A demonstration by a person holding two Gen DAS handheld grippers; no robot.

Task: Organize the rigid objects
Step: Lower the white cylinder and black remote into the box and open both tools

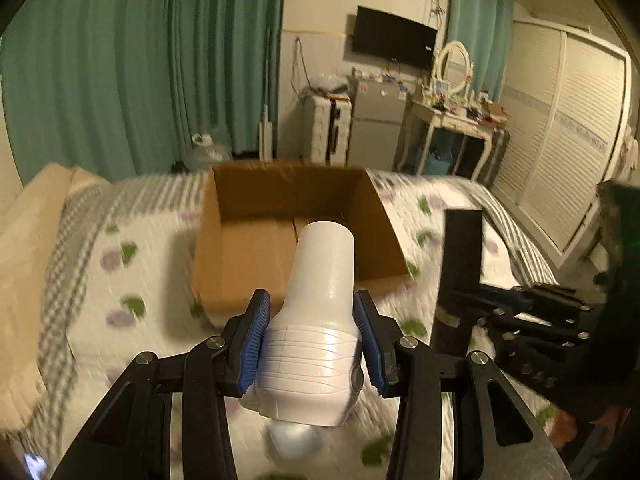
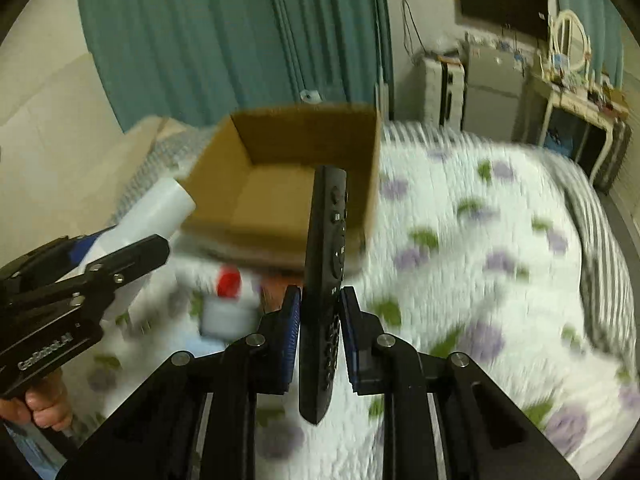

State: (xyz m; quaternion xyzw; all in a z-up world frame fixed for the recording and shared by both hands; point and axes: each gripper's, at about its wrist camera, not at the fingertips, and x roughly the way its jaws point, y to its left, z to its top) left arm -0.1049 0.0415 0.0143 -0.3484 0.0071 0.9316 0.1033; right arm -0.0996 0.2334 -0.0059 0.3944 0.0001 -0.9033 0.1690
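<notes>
You are mid-carry with both hands: each gripper has an object and the box (image 1: 294, 216) lies ahead on the bed (image 1: 96, 280), open and, as far as its visible floor shows, with nothing in it yet. Your left gripper (image 1: 310, 336) has its jaws closed against the sides of a white dryer (image 1: 316, 320), nozzle pointing far, toward the box. Your right gripper (image 2: 320, 332) holds a black remote (image 2: 326, 264) edge-on, its far end lined up with the box's near wall; the left jaw presses it, while a thin gap shows on the right, so the hold looks light.

The next move, I judge, is to bring each object over the box's near rim, lower it inside, and only then let the jaws part. Stagger the two drops so the grippers do not crowd each other over the opening. Watch the remote: held by its near half with most of its length sticking out, it could pivot if you tilt it.

The right view shows what the left cannot: a blurred item with a red cap (image 2: 229, 284) and a pale block (image 2: 226, 318) on the bed just near the box, likely still to be sorted. The left view alone shows the box floor plainly, and your right gripper off to the right.
</notes>
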